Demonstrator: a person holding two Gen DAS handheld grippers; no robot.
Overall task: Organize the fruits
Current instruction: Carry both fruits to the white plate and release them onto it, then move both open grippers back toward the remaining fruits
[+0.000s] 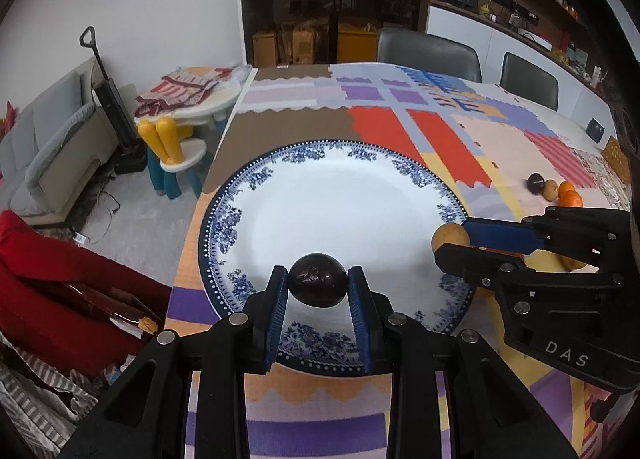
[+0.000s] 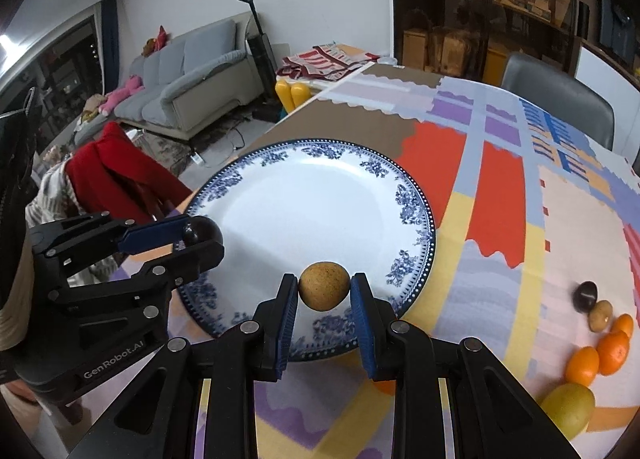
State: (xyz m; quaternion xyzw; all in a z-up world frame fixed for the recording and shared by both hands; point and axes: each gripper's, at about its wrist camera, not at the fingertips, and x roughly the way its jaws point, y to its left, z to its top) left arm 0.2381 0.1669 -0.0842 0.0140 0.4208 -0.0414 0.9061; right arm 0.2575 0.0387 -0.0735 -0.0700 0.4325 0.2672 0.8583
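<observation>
A white plate with a blue floral rim [image 1: 320, 195] [image 2: 304, 195] lies on the patchwork tablecloth. My left gripper [image 1: 318, 283] is shut on a dark purple round fruit [image 1: 317, 279] [image 2: 202, 233] just above the plate's near side. My right gripper [image 2: 324, 287] is shut on a tan round fruit [image 2: 324, 286] [image 1: 450, 238] over the plate's right rim. Loose fruits lie to the right: a dark fruit [image 2: 585, 296], a small tan fruit [image 2: 600, 315], oranges [image 2: 612, 351] and a yellow-green fruit [image 2: 570, 407].
The table's left edge [image 1: 224, 131] drops to the floor, with a red-draped chair [image 1: 60, 291] beside it. Grey chairs [image 1: 428, 53] stand at the far side. A small woven basket [image 1: 618, 159] sits at the far right.
</observation>
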